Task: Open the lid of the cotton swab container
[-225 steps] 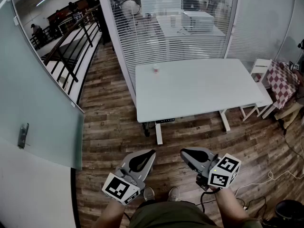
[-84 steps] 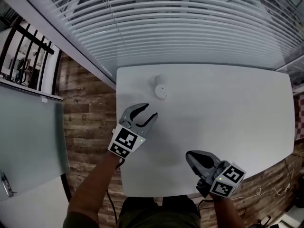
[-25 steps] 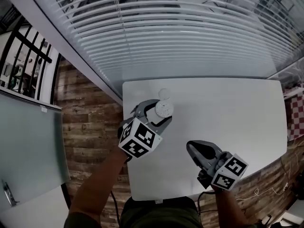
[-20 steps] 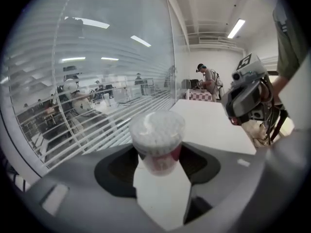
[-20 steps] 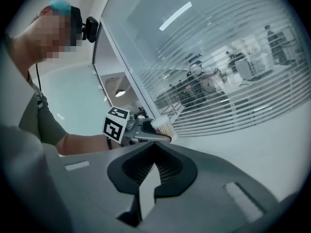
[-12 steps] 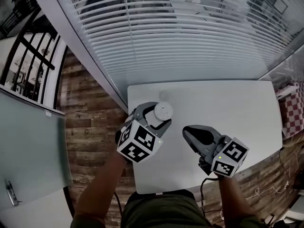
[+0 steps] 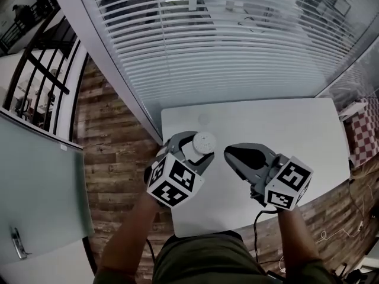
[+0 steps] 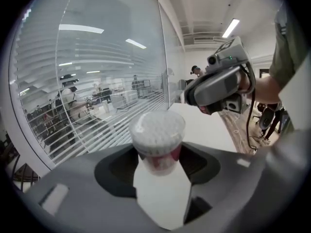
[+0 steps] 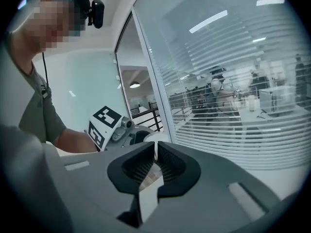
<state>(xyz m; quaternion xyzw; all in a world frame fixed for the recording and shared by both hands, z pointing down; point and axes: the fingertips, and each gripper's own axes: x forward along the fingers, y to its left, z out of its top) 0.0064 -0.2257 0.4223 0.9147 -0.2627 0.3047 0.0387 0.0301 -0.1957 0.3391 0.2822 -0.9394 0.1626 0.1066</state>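
**While the left claw pinches the swab container, the right one is pressed together and empty**

Though the head view shows it only from above, the cotton swab container (image 7: 203, 142) stands upright between the jaws of the left gripper (image 7: 190, 152), which press on its sides below the lid (image 8: 158, 126). The lid is still on. It looks white and speckled, perhaps clear with swab tips beneath. The container seems to be held above the near left part of the white table (image 7: 284, 135), not resting on it. The right gripper (image 7: 227, 152) hangs just beside it, apart from it, its jaws closed on nothing and pointed towards the left gripper. Window blinds (image 7: 237, 52) run behind the table.
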